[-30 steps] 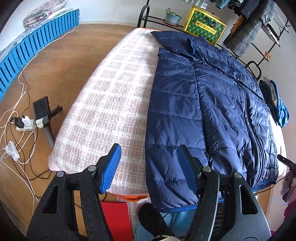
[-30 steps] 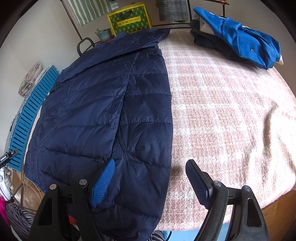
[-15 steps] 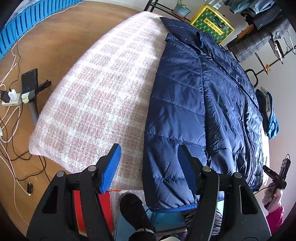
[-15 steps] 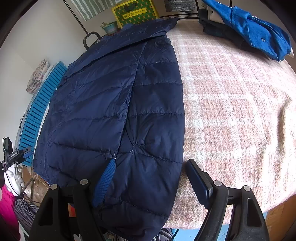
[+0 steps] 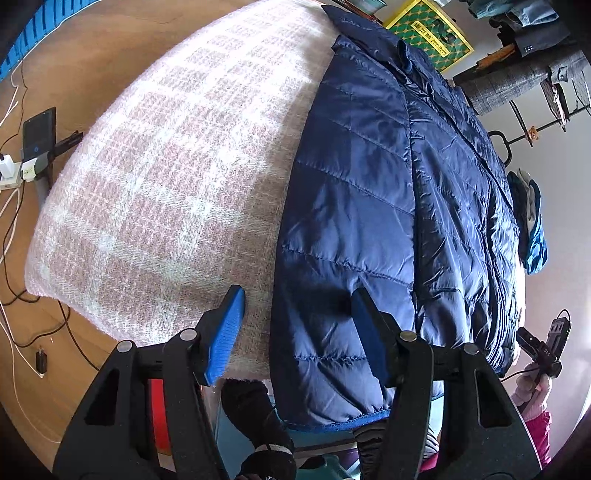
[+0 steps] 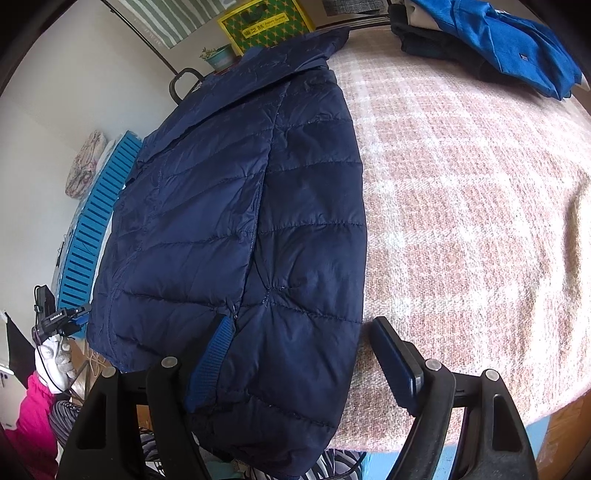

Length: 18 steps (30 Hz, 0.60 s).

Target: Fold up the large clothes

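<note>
Navy puffer jacket [image 5: 388,206] lies flat on the plaid-blanketed worktop [image 5: 166,177], hem hanging over the near edge. Left gripper [image 5: 295,325] straddles the jacket's left hem corner, jaws closing, pads not pressing yet. Right gripper [image 6: 299,350] wide open around the jacket's right hem corner.

The jacket [image 5: 369,206] lies flat on the blanket [image 5: 166,177] that covers the worktop, its hem hanging over the near edge and its collar at the far end. Folded clothes [image 6: 498,44] sit at the far right corner. Behind the collar stand a box [image 6: 266,26] and a plant pot [image 6: 219,59]. Cables [image 5: 11,221] lie on the floor to the left.
</note>
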{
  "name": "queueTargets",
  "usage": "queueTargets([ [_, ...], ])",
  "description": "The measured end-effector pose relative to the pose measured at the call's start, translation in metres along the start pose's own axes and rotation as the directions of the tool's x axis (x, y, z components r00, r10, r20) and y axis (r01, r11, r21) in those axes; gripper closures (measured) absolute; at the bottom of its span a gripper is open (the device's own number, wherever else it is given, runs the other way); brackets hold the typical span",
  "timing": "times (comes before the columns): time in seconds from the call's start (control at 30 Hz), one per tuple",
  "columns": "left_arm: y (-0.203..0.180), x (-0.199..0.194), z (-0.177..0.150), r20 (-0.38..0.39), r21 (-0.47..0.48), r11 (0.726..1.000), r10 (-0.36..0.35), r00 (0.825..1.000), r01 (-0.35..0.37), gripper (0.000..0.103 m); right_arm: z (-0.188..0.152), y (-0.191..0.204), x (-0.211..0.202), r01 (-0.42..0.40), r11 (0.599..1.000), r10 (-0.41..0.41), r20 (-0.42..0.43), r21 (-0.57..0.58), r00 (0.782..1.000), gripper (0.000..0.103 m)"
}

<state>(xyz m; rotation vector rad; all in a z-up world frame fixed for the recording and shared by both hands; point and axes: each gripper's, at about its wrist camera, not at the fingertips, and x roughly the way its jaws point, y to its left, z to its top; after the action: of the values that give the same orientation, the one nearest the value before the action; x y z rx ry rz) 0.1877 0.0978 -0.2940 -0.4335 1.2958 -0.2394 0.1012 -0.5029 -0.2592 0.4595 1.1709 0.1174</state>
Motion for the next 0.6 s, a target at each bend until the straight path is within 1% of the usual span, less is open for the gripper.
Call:
queueTargets([
  [0.07,-0.005,0.002,0.000,-0.006,0.024,1.000,0.009,1.000,-0.009,0.057,-0.002,0.000,0.000,-0.004,1.000,0.004,-0.003,-0.005,1.000,0.024],
  [0.1,-0.008,0.003,0.000,-0.011,0.042,0.999,0.016,1.000,-0.016,0.061,-0.002,-0.002,0.000,-0.007,1.000,0.007,-0.004,-0.001,1.000,0.026],
  [0.17,-0.015,0.006,-0.002,-0.025,0.078,0.997,0.014,1.000,-0.012,0.078,-0.003,-0.006,-0.003,-0.022,1.000,0.022,-0.010,0.008,1.000,0.031],
  [0.2,-0.020,0.007,-0.003,-0.028,0.100,0.995,0.019,0.999,-0.016,0.081,-0.004,-0.008,-0.004,-0.037,0.999,0.037,-0.017,0.013,0.999,0.035],
  [0.27,-0.028,0.007,-0.004,-0.026,0.135,0.991,0.031,0.999,-0.027,0.091,-0.006,-0.010,-0.005,-0.055,0.998,0.056,-0.027,0.017,0.998,0.036],
  [0.37,-0.031,0.005,-0.004,-0.017,0.144,0.989,0.023,1.000,-0.020,0.096,-0.010,-0.016,-0.007,-0.071,0.997,0.072,-0.024,0.036,0.997,0.043],
  [0.43,-0.029,0.003,-0.003,-0.015,0.132,0.991,0.014,1.000,-0.012,0.096,-0.012,-0.020,-0.008,-0.079,0.996,0.080,-0.017,0.051,0.997,0.051],
  [0.5,-0.025,0.001,-0.001,-0.011,0.108,0.994,0.000,1.000,0.001,0.096,-0.012,-0.022,-0.008,-0.080,0.995,0.081,-0.015,0.054,0.997,0.052],
  [0.53,-0.023,0.001,0.000,-0.010,0.092,0.996,0.005,1.000,-0.004,0.095,-0.012,-0.022,-0.008,-0.082,0.995,0.083,-0.017,0.053,0.996,0.052],
  [0.6,-0.019,0.002,0.001,-0.017,0.067,0.998,-0.001,1.000,0.002,0.092,-0.012,-0.020,-0.006,-0.083,0.995,0.084,-0.021,0.047,0.996,0.052],
])
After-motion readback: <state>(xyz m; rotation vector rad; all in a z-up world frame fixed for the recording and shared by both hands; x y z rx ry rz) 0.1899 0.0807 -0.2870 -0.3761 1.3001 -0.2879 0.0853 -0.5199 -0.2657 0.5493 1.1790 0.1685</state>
